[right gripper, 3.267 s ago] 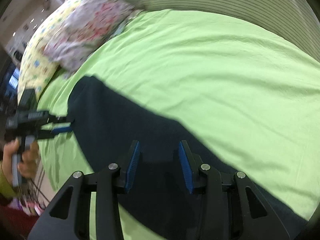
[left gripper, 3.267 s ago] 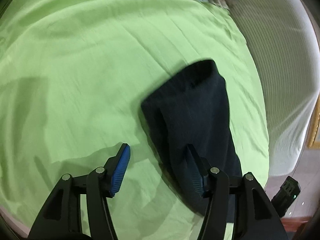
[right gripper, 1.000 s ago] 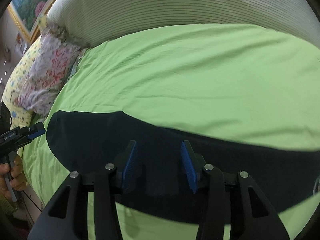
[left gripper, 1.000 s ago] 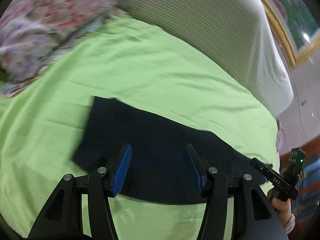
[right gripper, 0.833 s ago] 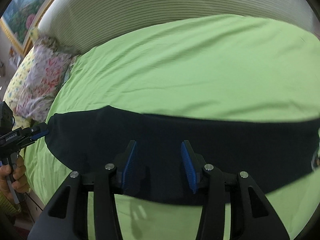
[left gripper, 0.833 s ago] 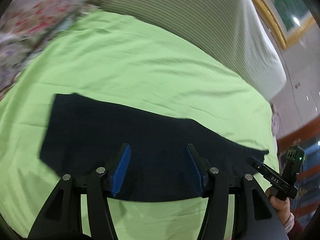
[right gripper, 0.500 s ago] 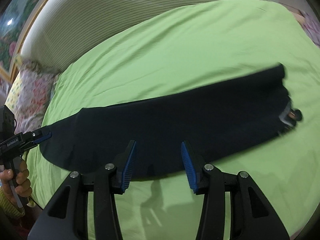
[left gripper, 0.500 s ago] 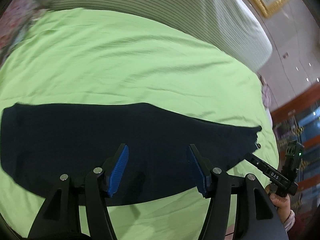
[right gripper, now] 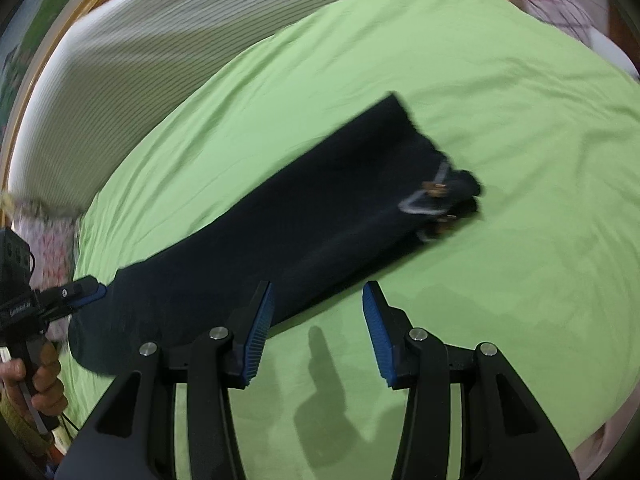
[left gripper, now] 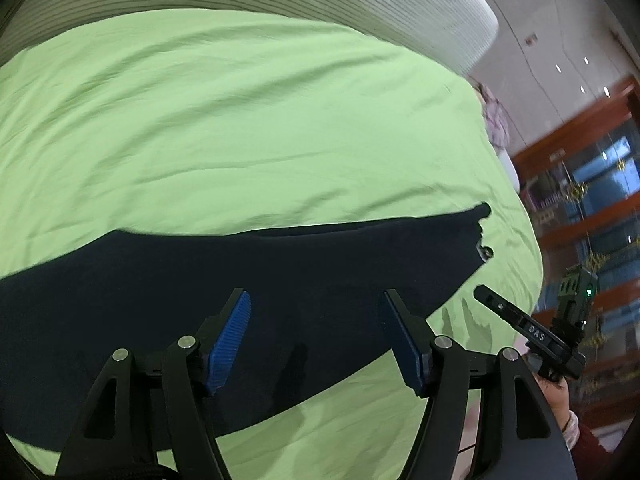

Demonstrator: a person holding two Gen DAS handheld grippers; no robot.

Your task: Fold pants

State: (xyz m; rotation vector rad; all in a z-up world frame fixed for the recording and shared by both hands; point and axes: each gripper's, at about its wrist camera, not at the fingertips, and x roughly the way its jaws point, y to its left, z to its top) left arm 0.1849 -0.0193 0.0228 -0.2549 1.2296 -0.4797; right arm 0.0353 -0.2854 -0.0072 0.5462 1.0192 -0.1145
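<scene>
I see the dark navy pants point(right gripper: 280, 240) lying flat on the lime-green bedsheet point(right gripper: 500, 120) as one long, narrow band, the legs stacked one on the other. From my right wrist view their long axis runs diagonally: the leg end sits low at the left, near the bed's edge, and the waistband end points up and to the right toward the middle of the bed. That waistband end is rumpled, with a pale strip and small metal fittings showing. My left gripper point(right gripper: 86, 294) is at the leg end, its blue tips beside the fabric's edge; I cannot tell whether they touch it. In its own camera its jaws stand wide apart above the cloth, holding nothing. My right gripper point(right gripper: 318, 334) hovers with jaws spread wide and empty over bare sheet just beside the pants' near edge. A striped headboard point(right gripper: 140, 48) runs behind the bed.
</scene>
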